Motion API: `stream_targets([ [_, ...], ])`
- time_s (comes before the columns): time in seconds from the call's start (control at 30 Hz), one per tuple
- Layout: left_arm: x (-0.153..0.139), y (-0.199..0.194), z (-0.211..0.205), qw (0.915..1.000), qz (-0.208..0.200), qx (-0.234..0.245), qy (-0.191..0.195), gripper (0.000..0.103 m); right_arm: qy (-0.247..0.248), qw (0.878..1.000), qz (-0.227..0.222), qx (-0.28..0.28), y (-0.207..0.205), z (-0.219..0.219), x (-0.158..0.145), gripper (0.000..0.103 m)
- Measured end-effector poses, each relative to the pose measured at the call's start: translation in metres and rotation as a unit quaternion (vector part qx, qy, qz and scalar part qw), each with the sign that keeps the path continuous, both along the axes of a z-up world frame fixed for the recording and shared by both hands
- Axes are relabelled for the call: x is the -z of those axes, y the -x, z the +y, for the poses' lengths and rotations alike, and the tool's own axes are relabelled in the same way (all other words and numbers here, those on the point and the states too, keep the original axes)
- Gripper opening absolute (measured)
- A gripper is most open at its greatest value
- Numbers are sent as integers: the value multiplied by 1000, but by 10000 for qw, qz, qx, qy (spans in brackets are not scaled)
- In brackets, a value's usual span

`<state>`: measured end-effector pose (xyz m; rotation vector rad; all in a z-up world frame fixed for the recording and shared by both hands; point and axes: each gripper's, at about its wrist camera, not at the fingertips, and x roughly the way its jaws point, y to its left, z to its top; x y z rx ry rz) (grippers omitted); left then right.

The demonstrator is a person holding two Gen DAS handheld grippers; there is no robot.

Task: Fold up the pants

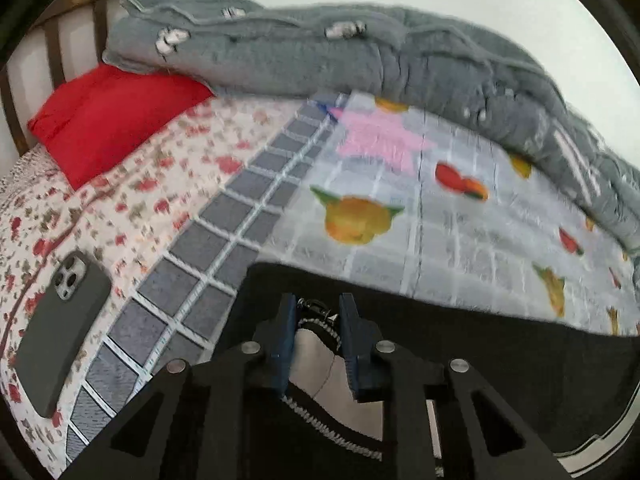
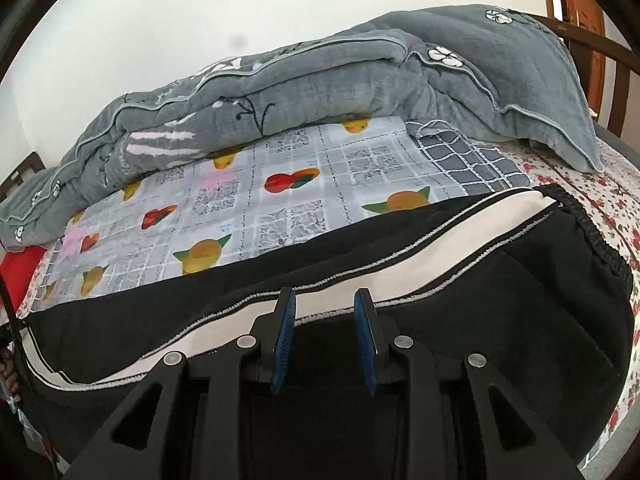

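Black pants (image 2: pixel 500 300) with a white side stripe (image 2: pixel 440 248) lie flat across the near part of the bed; their elastic waistband (image 2: pixel 596 236) is at the right. My right gripper (image 2: pixel 325 300) is open and empty just above the stripe. In the left wrist view the pants (image 1: pixel 500 360) fill the lower right. My left gripper (image 1: pixel 318 308) is open, its blue pads on either side of a zipper pull and white stripe at the pants' edge, without clamping them.
A phone (image 1: pixel 60 332) in a dark case lies on the floral sheet at the left. A red pillow (image 1: pixel 116 120) and a rolled grey quilt (image 1: pixel 320 52) lie along the far side. A fruit-print cover (image 2: pixel 280 200) lies beyond the pants.
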<state>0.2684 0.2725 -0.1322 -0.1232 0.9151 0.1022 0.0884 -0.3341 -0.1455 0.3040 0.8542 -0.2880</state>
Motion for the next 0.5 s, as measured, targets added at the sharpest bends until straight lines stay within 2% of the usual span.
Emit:
stream_targets([
  [0.07,-11,5,4,9993,-328,-91,144,20,-20,10000,-16,20,-1,1,-1,30],
  [0.13,-29,16,16,9942,-941,-260,456,20,-25,10000,-44,34,-1,0,-3,30],
  [0.2,-46,30,31,9823,-1644,-434,783,20,14,10000,-59,41,-2,0,-6,30],
  [0.23,-50,33,38,9775,-1847,-587,830,20,43,10000,-67,45,-2,-1,-7,30],
  [0.27,-51,34,44,9752,-1899,-722,881,20,72,9999,-78,48,-2,-2,-8,30],
  [0.33,-40,23,53,9778,-1582,-952,990,19,104,9999,-65,56,-4,-4,-8,30],
  [0.37,-29,15,55,9806,-1325,-1148,879,10,109,9999,-47,59,-5,-5,-7,30],
  [0.4,-21,10,55,9822,-1154,-1286,742,8,108,9999,-33,62,-6,-5,-6,30],
  [0.47,-6,5,56,9834,-912,-1419,671,8,85,9999,6,61,-9,-7,-2,30],
  [0.5,-1,6,57,9829,-930,-1360,818,8,80,10000,15,51,-10,-7,0,30],
])
